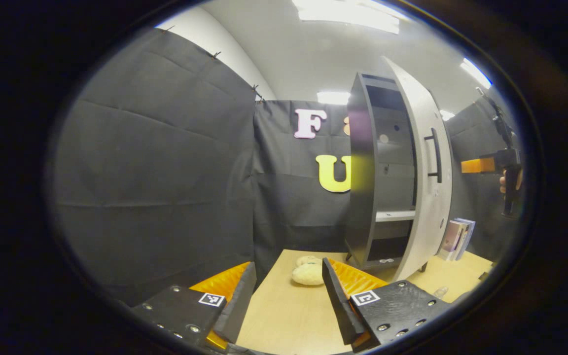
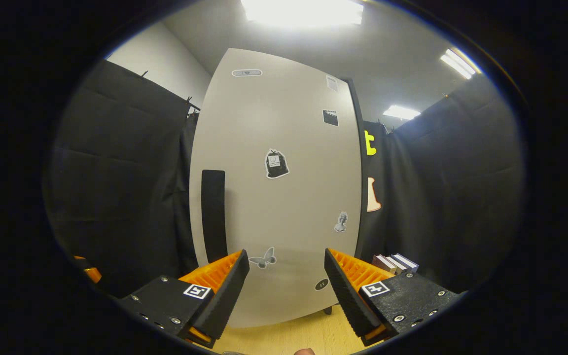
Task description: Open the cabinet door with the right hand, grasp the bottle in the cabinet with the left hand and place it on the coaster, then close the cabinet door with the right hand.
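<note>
Ahead of the spread right tongs (image 2: 286, 291), the cabinet door (image 2: 284, 197) stands apart.

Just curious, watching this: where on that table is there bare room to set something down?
Bare wood lies on the table between the open left tool and the plush toy. It is crowded farther back, around the cabinet, its door and the books.

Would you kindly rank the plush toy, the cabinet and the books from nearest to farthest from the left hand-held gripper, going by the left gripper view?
1. Plush toy: on the table just ahead of the left hand-held gripper.
2. Cabinet: behind the toy, to the right, door ajar.
3. Books: farthest, beyond the cabinet's right side.
</note>
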Demonstrator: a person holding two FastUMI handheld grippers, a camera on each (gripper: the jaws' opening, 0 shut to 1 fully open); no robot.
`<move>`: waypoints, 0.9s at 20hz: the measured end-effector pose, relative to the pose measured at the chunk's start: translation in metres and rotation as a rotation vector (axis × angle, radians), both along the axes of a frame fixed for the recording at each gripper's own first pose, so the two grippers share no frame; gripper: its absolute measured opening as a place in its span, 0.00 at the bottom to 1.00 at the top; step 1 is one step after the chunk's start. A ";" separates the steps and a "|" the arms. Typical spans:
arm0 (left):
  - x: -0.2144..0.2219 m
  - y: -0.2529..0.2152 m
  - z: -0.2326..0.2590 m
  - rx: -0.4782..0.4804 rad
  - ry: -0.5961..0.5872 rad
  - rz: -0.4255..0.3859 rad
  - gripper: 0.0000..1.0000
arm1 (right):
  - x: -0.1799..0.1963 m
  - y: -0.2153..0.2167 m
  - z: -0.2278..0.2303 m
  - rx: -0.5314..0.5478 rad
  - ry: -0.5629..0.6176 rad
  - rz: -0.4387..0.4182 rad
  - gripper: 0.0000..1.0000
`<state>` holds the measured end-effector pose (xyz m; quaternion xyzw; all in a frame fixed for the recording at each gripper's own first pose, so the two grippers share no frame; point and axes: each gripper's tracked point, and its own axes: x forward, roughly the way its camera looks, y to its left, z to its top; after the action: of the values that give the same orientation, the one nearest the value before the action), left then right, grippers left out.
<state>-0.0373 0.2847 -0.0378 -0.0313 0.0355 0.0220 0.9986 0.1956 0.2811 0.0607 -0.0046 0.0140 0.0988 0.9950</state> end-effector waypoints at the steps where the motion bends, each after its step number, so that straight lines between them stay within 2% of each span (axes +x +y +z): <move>1: 0.002 -0.003 0.001 0.000 -0.004 -0.005 0.82 | -0.001 -0.002 0.001 0.002 -0.001 -0.004 0.95; 11: 0.023 -0.043 0.010 -0.003 -0.021 -0.089 0.82 | -0.027 -0.035 -0.004 0.002 -0.016 -0.038 0.95; 12: 0.025 -0.049 0.013 0.002 -0.023 -0.096 0.77 | -0.028 -0.041 -0.006 0.006 -0.018 -0.037 0.95; 18: 0.028 -0.101 0.037 0.008 -0.050 -0.116 0.77 | -0.038 -0.079 -0.004 0.023 -0.033 -0.014 0.95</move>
<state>-0.0097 0.1835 -0.0008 -0.0258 0.0122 -0.0367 0.9989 0.1580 0.2023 0.0567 0.0055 -0.0035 0.0917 0.9958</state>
